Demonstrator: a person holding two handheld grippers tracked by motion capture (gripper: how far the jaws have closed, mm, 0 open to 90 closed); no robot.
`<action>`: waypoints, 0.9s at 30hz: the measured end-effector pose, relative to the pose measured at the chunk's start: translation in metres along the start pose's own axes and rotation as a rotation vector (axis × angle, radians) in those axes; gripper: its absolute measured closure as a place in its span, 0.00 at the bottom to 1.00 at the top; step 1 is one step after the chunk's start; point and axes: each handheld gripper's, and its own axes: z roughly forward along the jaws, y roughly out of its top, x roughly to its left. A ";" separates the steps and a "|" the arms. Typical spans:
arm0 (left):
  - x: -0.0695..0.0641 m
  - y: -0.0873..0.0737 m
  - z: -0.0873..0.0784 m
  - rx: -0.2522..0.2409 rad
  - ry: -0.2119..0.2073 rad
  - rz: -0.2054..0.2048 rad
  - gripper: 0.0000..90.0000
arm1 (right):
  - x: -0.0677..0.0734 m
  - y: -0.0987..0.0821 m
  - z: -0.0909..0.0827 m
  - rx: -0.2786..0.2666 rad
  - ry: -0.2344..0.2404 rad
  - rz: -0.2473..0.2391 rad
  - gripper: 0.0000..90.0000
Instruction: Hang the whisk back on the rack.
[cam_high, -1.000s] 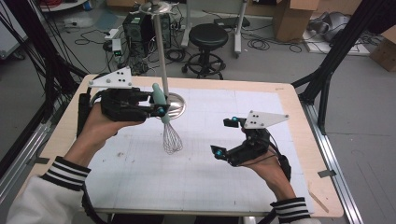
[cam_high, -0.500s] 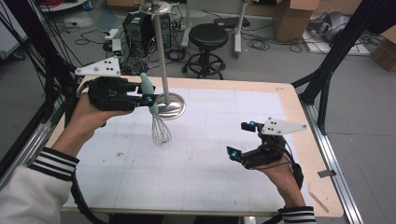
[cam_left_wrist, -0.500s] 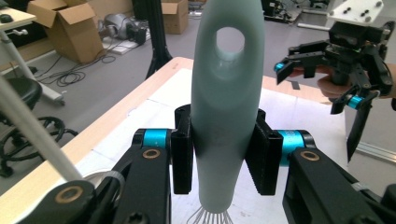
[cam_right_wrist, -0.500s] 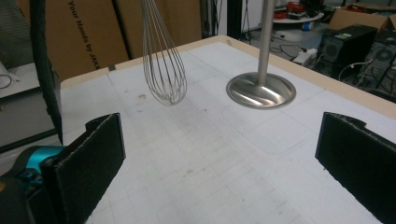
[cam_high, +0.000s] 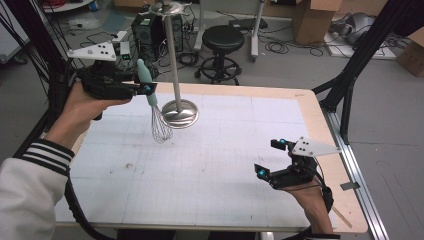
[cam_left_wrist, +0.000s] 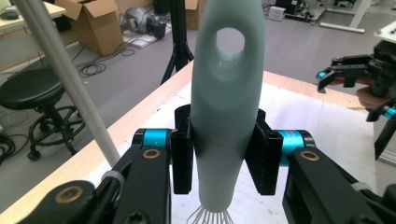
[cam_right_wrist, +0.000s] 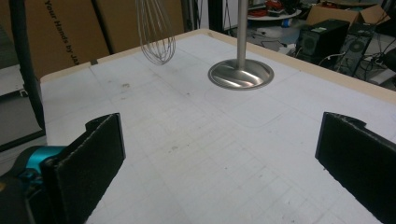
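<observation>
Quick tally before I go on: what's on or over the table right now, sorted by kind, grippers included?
Whisks: 1, mint handle, held above the table by the left gripper (whisk)
Metal stands: 1, round base on the table
Grippers: 2, the right gripper open with nothing between its fingers
Total: 4

Printed lettering reading "Your Hands by Ja", cut off at its lower end, runs down the face of a brown cardboard box (cam_right_wrist: 70, 32) beyond the table's edge at about ten o'clock in the right gripper view. No other text, label, brand or number can be read anywhere.
</observation>
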 end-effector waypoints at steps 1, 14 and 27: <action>0.002 0.001 0.000 0.002 0.006 0.003 0.74 | 0.000 -0.002 0.000 0.001 -0.002 0.004 0.00; 0.035 0.008 -0.002 0.034 0.054 -0.017 0.74 | -0.007 -0.018 -0.014 -0.013 -0.048 0.040 0.00; 0.062 0.010 0.005 0.050 0.078 -0.043 0.74 | -0.011 -0.024 -0.018 -0.015 -0.064 0.060 0.00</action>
